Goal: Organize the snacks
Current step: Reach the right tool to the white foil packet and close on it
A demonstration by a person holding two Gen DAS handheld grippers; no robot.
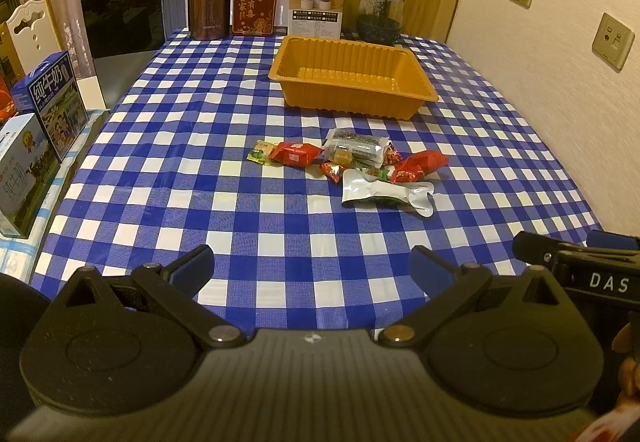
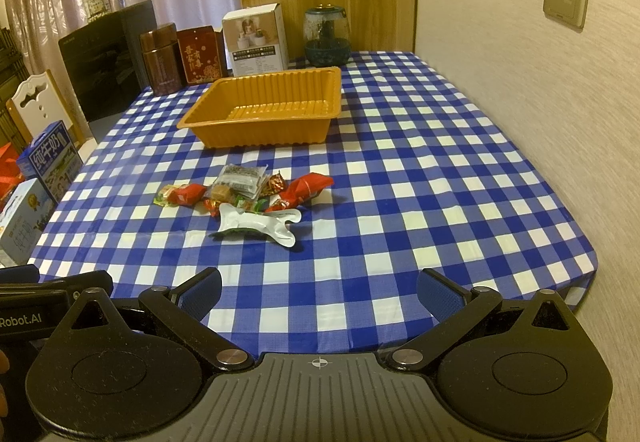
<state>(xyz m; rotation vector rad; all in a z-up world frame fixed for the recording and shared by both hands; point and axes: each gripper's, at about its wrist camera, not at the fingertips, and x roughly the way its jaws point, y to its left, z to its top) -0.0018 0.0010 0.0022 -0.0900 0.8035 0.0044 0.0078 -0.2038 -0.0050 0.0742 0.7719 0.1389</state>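
A pile of wrapped snacks (image 1: 352, 157) lies mid-table on the blue checked cloth: red packets (image 1: 295, 153), a clear packet of dark bars (image 1: 356, 143) and a white pouch (image 1: 386, 191). The pile also shows in the right wrist view (image 2: 248, 197). An empty orange tray (image 1: 352, 75) stands behind it, also in the right wrist view (image 2: 264, 107). My left gripper (image 1: 312, 268) is open and empty, near the table's front edge. My right gripper (image 2: 320, 292) is open and empty, beside it on the right (image 1: 576, 254).
At the table's far edge stand a brown canister (image 1: 209, 1), a red box (image 1: 254, 5), a white box (image 1: 317, 3) and a glass jar (image 1: 380, 13). Milk cartons (image 1: 52, 101) stand off the left side. A wall with sockets (image 1: 612, 41) runs along the right.
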